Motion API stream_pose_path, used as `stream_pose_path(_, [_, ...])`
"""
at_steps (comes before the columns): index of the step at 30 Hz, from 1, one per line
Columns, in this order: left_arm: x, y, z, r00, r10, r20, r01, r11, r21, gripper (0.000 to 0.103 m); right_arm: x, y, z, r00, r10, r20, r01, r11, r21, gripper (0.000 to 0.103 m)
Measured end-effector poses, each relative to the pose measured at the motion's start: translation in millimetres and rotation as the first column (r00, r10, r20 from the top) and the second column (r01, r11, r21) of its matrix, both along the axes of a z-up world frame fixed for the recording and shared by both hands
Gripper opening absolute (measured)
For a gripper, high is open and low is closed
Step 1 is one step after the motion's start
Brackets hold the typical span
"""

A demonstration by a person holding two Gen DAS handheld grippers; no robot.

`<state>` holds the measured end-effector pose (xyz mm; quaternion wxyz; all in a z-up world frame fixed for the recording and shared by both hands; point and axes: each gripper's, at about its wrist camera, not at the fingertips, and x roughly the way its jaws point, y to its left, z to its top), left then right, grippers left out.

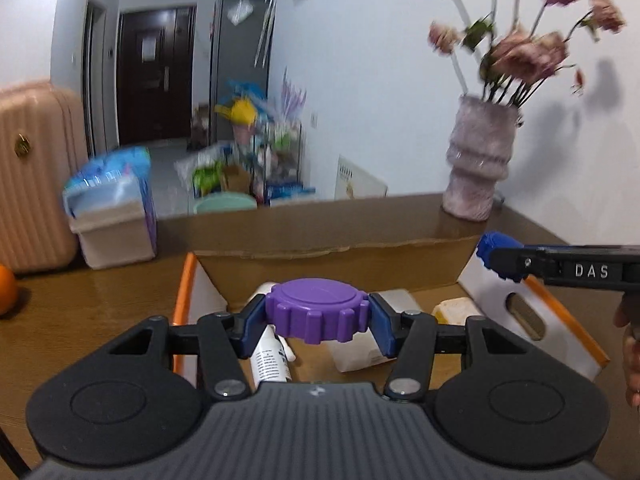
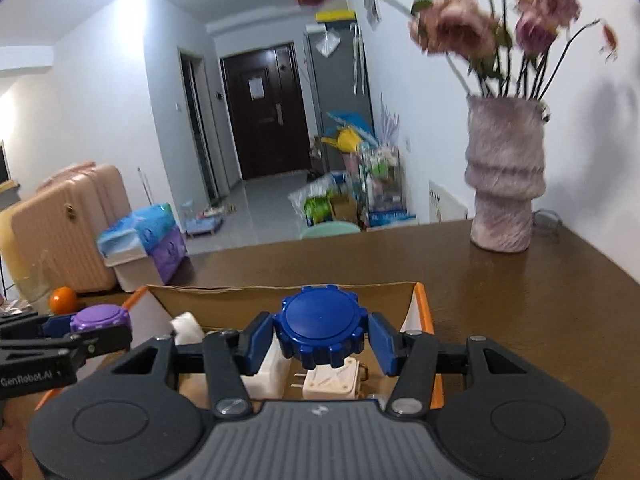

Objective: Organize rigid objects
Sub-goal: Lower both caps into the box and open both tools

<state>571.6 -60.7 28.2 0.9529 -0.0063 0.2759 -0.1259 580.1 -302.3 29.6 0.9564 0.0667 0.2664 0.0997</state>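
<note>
My left gripper (image 1: 318,322) is shut on a purple toothed cap (image 1: 318,308), held above an open cardboard box (image 1: 340,258) with orange edges. In the right wrist view my right gripper (image 2: 320,340) is shut on a dark blue toothed cap (image 2: 320,330) over the same box (image 2: 422,308). The box holds a white tube (image 1: 268,360), a white packet (image 1: 360,354), a white plug (image 2: 332,382) and other pale items. The right gripper's blue cap (image 1: 494,254) shows at the right of the left wrist view. The left gripper's purple cap (image 2: 100,318) shows at the left of the right wrist view.
The box sits on a brown wooden table (image 2: 520,320). A fuzzy mauve vase (image 2: 504,176) with dried flowers stands at the table's far right. An orange (image 2: 63,300) lies at the left. Beyond the table are pink suitcases (image 2: 60,232), a bin (image 1: 112,228) and floor clutter.
</note>
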Motion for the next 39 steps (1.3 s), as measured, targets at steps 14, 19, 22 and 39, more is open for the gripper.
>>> stream_pose_path(14, [29, 4, -24, 0.991, -0.085, -0.100, 0.086, 0.996, 0.000, 0.072, 64, 3, -28, 0.990, -0.041, -0.138, 0.035, 0.998, -0.044, 0.056])
stream_pose_path(19, [16, 10, -7, 0.995, -0.064, -0.082, 0.064, 0.998, -0.004, 0.076, 48, 2, -14, 0.992, -0.038, -0.123, 0.031, 0.998, -0.059, 0.056])
stream_pose_path(22, [3, 14, 5, 0.997, -0.051, -0.059, 0.052, 0.999, 0.007, 0.083, 31, 0, -8, 0.992, -0.031, -0.120, 0.024, 0.998, -0.059, 0.057])
stream_pose_path(39, [-94, 30, 34, 0.999, 0.018, 0.050, -0.022, 0.997, 0.070, 0.095, -84, 3, 25, 0.995, -0.003, -0.099, -0.003, 0.998, -0.060, 0.072])
